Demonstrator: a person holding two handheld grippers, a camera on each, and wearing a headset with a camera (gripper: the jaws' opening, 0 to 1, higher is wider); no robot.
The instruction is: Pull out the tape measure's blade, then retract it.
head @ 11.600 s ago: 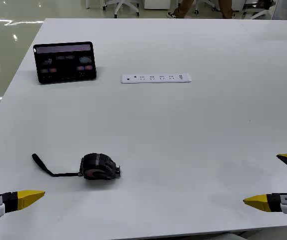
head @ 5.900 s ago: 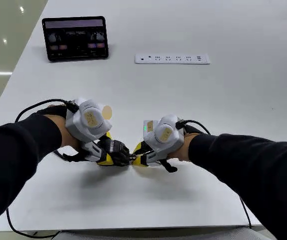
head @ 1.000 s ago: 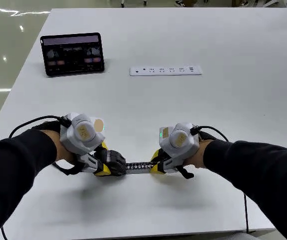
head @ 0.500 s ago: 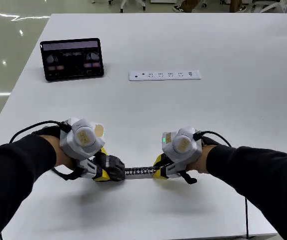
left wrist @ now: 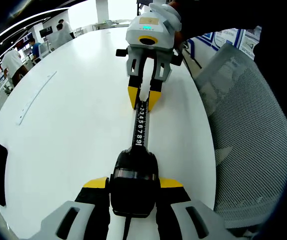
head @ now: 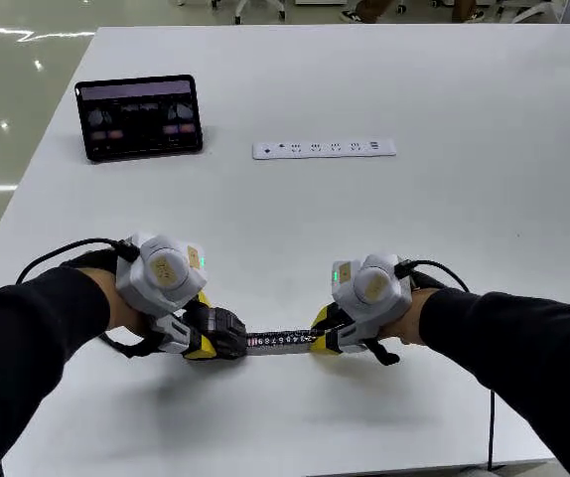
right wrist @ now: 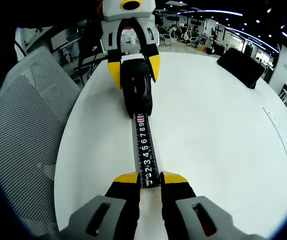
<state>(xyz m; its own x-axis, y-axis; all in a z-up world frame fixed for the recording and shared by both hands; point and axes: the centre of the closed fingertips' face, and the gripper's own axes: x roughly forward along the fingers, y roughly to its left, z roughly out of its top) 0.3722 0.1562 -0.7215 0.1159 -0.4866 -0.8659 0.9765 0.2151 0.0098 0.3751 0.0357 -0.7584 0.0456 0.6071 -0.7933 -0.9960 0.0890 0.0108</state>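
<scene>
my left claw [head: 204, 344] clamps the tape measure [head: 223, 330] by its sides, anchoring it on the surface [head: 384, 219] | my right claw [head: 321, 343] pinches the blade [head: 283, 340] tip, aligned for a straight pull | blade partly out, retraction not yet done

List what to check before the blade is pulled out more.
1. Grip of the left tongs on the tape measure case, shut around it: ok.
2. Grip of the right tongs on the blade near its end: ok.
3. No kink along the blade between the two: ok.
4. The power strip and the tablet well away from the pull line: ok.
5. Blade lock released: cannot tell.
</scene>
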